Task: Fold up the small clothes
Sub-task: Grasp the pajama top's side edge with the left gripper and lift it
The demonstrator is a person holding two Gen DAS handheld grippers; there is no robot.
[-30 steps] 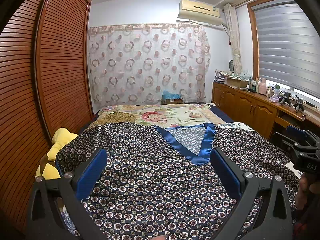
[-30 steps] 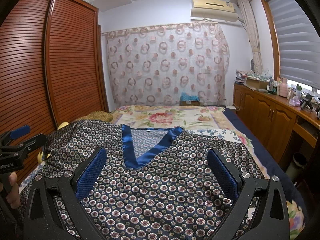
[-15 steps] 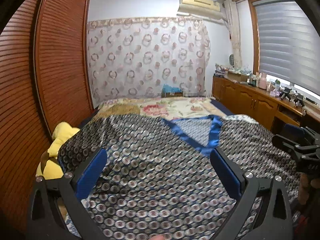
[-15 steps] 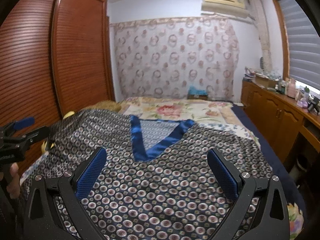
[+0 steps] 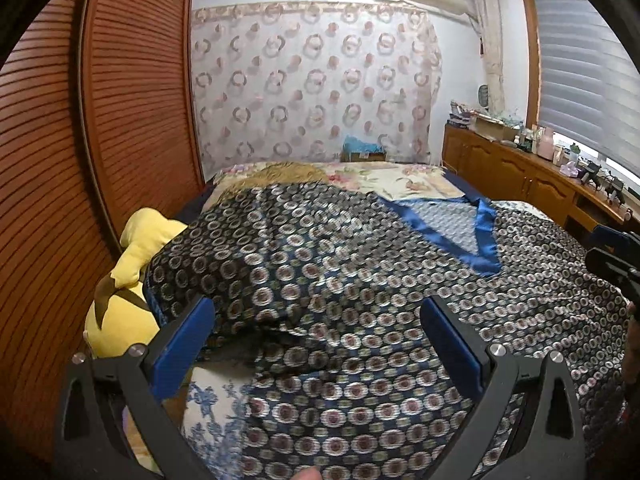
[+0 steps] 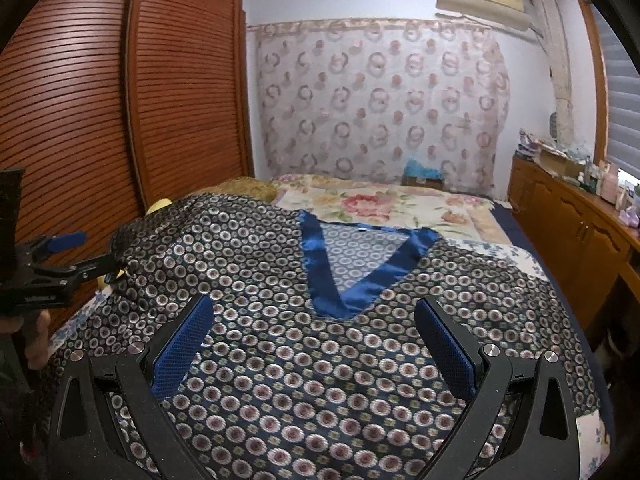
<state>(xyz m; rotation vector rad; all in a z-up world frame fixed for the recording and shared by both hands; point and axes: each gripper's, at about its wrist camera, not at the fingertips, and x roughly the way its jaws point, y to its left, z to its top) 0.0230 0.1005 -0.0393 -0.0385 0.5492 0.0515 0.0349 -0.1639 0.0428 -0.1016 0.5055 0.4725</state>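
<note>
Bed (image 6: 400,208) carries a patterned top (image 6: 280,320), neckline (image 6: 352,264) toward the curtain; both tools gape, empty.

Navy circle-patterned top (image 6: 280,360), blue satin collar (image 6: 320,276); floral bedspread (image 6: 372,204).

1. The patterned top (image 6: 280,360) is slick, shiny cloth, satin by the look of it, with a glossier blue neck trim (image 6: 320,276).
2. Wardrobe doors (image 5: 136,112) are slatted, semi-gloss wood.
3. Gripper pads (image 6: 182,350) look like rough textured blue rubber, maybe.
4. Yellow plush toy (image 5: 124,280) is soft and matt.
</note>
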